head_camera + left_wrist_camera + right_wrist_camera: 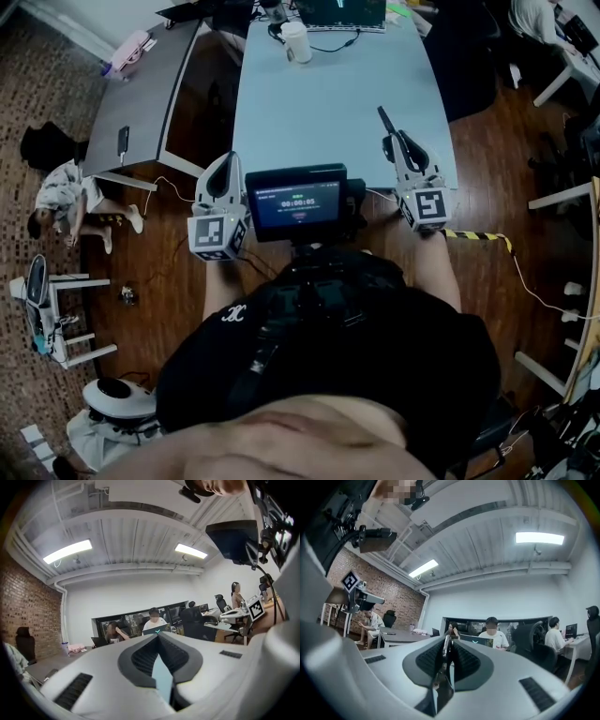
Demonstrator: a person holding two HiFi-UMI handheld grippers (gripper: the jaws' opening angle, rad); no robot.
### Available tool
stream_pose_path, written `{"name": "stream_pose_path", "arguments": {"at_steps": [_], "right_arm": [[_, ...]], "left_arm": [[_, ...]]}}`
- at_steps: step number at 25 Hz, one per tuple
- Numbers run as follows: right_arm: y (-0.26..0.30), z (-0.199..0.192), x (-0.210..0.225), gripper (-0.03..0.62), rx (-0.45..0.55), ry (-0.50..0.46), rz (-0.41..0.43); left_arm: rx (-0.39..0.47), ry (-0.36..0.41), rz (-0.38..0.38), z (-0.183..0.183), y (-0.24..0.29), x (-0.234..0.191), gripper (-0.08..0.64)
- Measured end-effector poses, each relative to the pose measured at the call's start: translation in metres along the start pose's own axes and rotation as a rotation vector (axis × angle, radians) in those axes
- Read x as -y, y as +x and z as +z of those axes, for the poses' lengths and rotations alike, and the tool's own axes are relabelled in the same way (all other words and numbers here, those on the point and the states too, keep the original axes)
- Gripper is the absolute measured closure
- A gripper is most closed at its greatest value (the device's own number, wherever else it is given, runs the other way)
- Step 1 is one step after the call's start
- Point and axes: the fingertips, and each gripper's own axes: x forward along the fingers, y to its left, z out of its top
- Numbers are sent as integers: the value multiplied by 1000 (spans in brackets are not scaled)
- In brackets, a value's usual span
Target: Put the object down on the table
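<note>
Both grippers are held up in front of the person's chest, pointing over the near edge of the light blue table (328, 103). My right gripper (401, 142) is shut on a thin dark tool (384, 120) that sticks out past its tips. In the right gripper view this tool (445, 649) stands between the dark pads (464, 660), its silvery end level with the tips of my right gripper (448, 641). My left gripper (223, 159) is shut with nothing in it. The left gripper view shows the left gripper (158, 637) with its pads meeting at the tip.
A small screen (298, 202) sits between the grippers. A white cup (296, 42) and a laptop (342, 13) stand at the table's far end. A grey table (141, 89) with a phone (123, 141) lies to the left. A person (66, 199) sits on the floor.
</note>
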Motion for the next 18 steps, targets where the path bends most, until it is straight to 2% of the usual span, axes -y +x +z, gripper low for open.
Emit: {"name": "stream_pose_path", "arguments": {"at_steps": [3,5,7,10,12,18], "right_arm": [[22,-54,-7,571,-71,77,4],[31,-98,-10,571,-148,145,0],[36,-139,-14,571,-239,172,-13],[42,-189,-21,571,-375,155,-27],[47,-212,-34,571,-433,125,-6],[53,-253,-62,571,-570,69,42]], "left_arm": [[-8,11,16,-1,0,-15,548],[-13,22,17,0,0,-20,548],[-29,29,25,-2,0,-27,546],[-41,40,34,-3,1,-37,546],[-43,45,38,-4,0,-44,546],[-46,38,50,-8,1,-54,546]]}}
